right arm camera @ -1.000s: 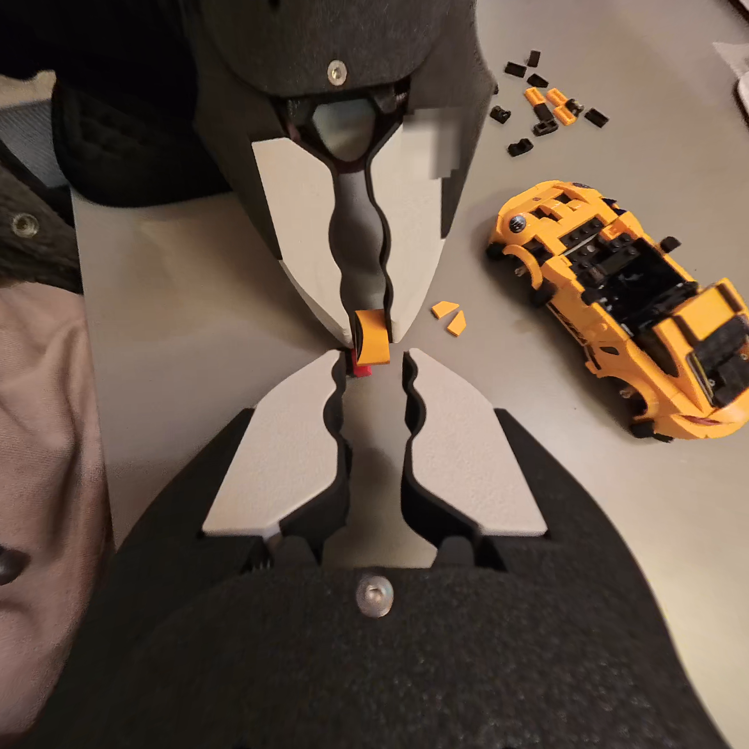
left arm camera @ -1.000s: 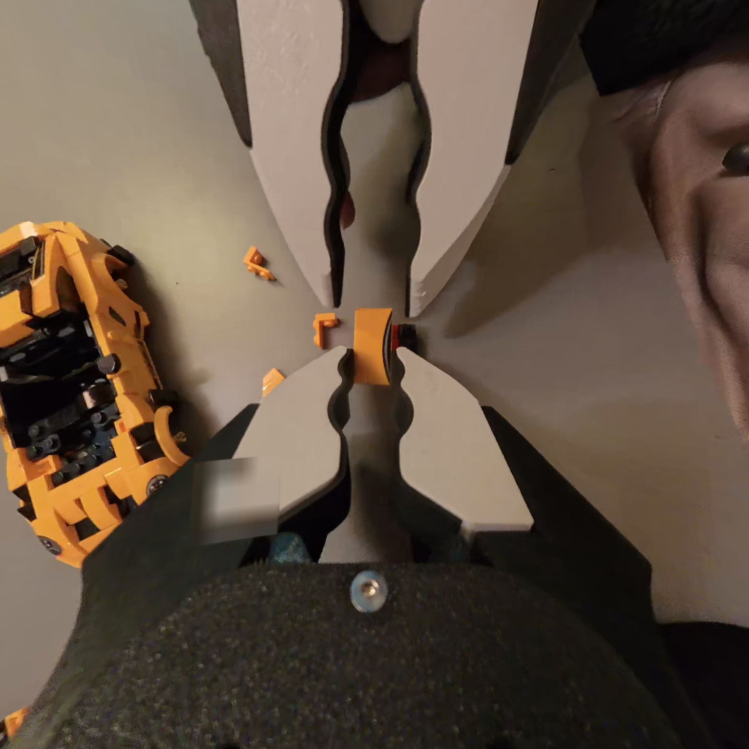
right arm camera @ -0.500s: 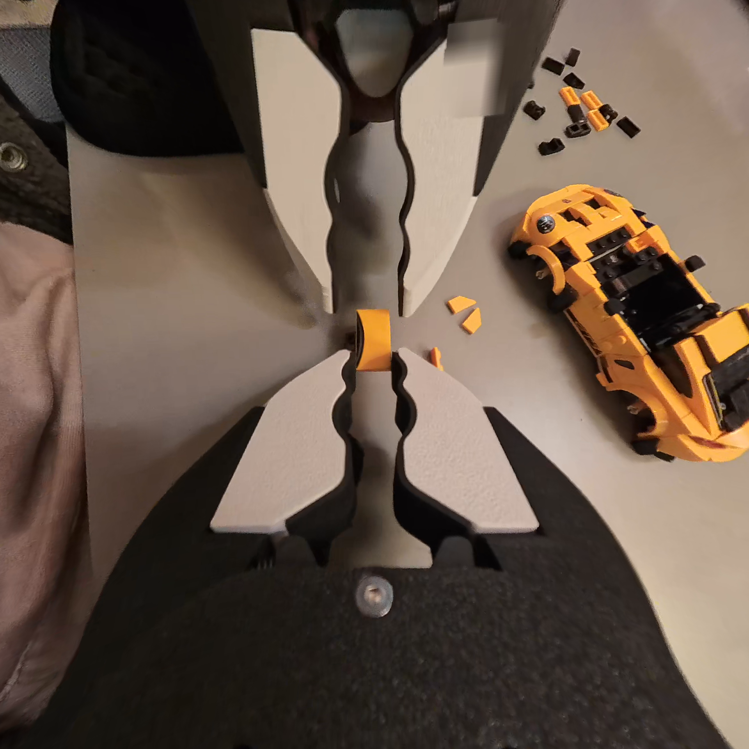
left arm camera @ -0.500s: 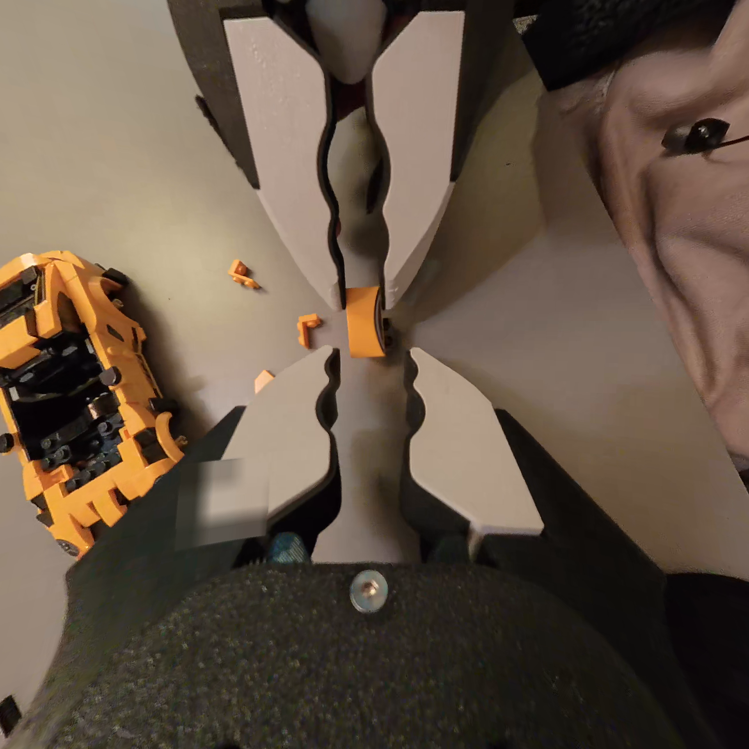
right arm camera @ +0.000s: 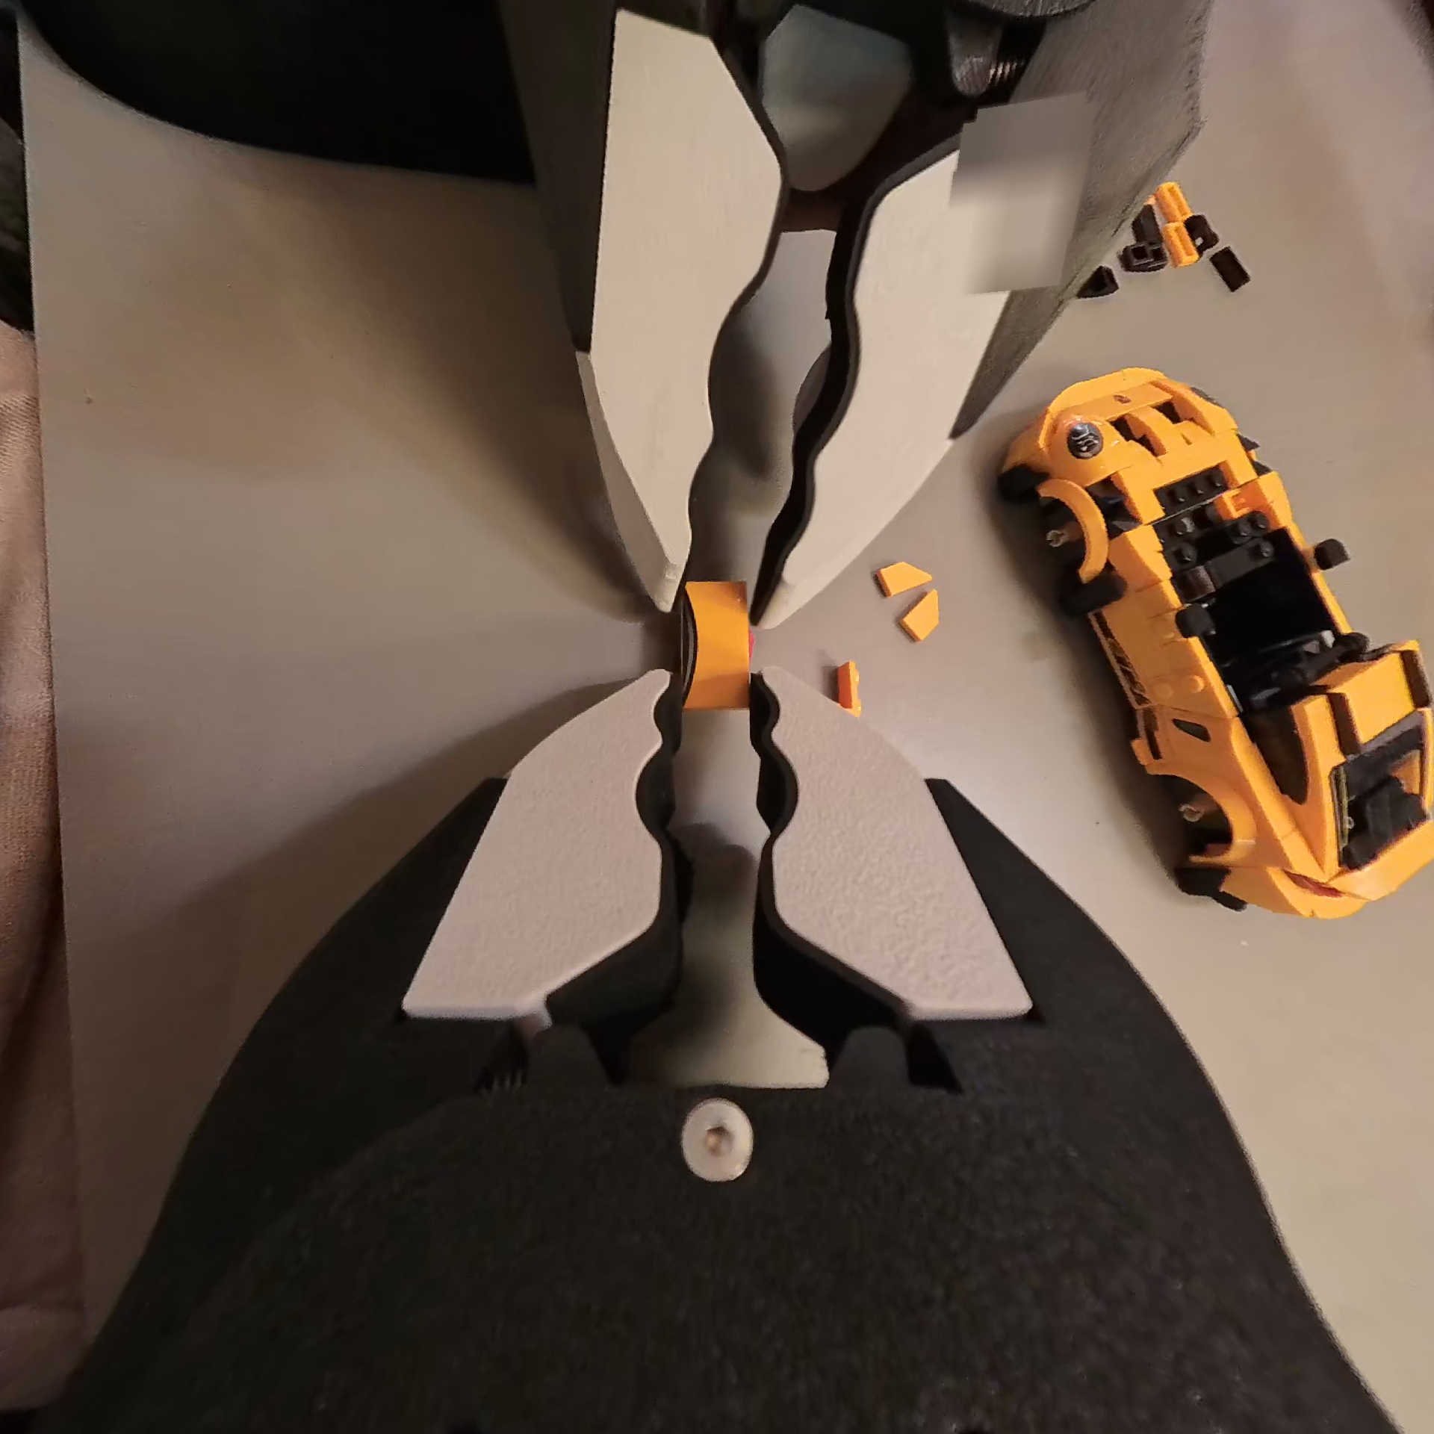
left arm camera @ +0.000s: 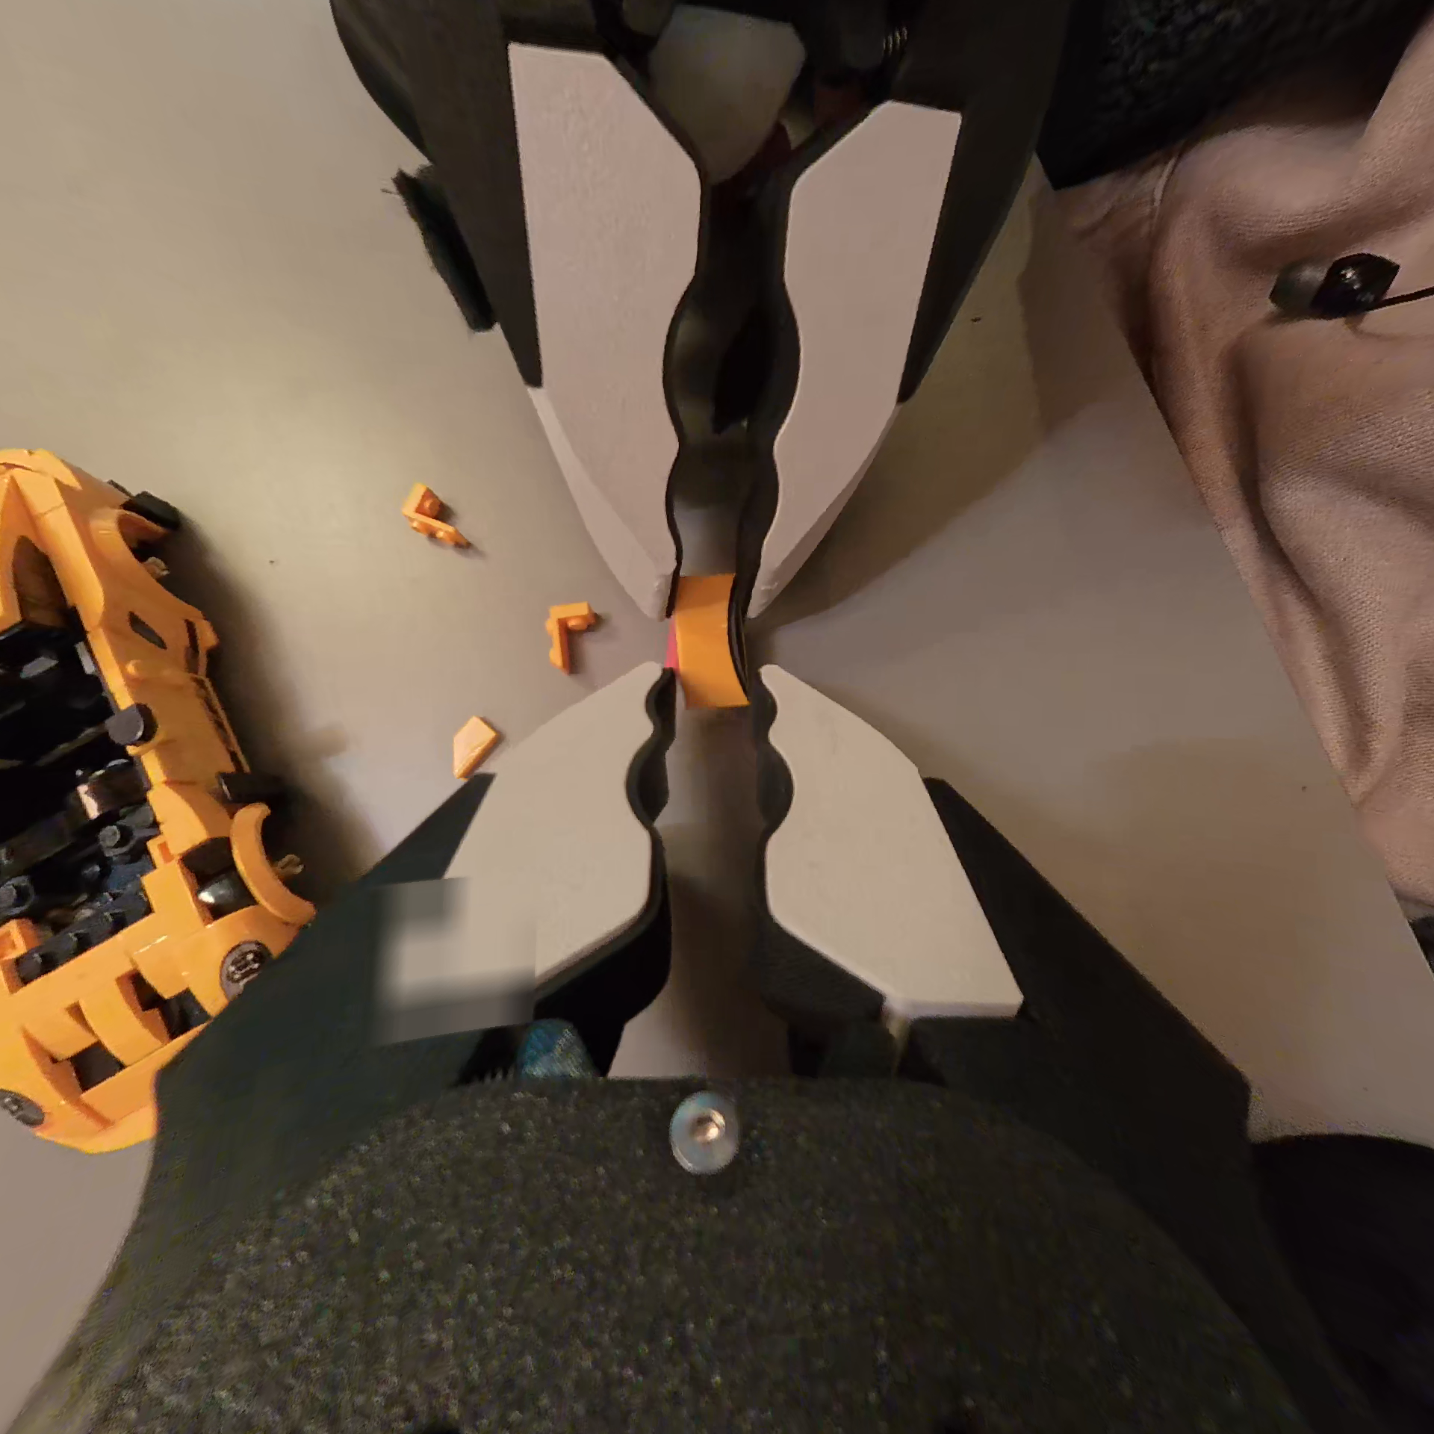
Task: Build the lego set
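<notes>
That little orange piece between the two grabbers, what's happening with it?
A person is building a Lego car with two hand-held grippers. The right gripper pinches the small curved orange piece at its fingertips. The left gripper faces it with its jaws a bit apart around the same piece. The orange car, half built, waits on the table with loose orange bits nearby.

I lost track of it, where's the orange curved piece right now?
The orange curved piece is mid-frame in both wrist views, pinched by the right gripper, its far end between the left gripper's fingertips, left of the car.
</notes>
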`<state>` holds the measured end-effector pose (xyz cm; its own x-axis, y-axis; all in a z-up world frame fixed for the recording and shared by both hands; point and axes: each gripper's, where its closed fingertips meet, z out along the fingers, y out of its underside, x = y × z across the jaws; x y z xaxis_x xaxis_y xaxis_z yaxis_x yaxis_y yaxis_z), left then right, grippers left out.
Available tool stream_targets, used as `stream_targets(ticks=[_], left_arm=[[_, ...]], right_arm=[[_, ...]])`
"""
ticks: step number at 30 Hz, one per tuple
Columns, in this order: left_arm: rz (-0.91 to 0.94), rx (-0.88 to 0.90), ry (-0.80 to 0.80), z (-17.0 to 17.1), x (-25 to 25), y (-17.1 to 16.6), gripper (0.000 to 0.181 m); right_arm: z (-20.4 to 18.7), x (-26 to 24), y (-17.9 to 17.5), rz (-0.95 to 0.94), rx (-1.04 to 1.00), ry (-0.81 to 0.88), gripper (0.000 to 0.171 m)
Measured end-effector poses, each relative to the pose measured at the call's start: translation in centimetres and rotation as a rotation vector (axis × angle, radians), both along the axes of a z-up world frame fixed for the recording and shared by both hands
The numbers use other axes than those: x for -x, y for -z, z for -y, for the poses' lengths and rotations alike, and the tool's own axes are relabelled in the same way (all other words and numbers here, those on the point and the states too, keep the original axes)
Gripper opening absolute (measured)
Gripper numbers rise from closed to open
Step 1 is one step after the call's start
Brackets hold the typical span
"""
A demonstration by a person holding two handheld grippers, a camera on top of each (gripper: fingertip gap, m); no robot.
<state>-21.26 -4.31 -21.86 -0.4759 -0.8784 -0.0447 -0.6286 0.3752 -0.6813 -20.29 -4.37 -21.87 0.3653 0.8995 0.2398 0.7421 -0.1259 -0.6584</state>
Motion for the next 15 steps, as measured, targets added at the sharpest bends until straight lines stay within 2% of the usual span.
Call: stream_targets(ticks=[7,15], left_arm=[[0.005,-0.013,-0.001,-0.13,-0.09,0.08,0.016],[0.023,-0.045,-0.001,-0.71,-0.31,0.07,0.016]], right_arm=[[-0.11,-0.06,0.03,0.024,-0.001,0.019,0.016],[-0.44,-0.27,0.00,0.046,0.002,0.125,0.016]])
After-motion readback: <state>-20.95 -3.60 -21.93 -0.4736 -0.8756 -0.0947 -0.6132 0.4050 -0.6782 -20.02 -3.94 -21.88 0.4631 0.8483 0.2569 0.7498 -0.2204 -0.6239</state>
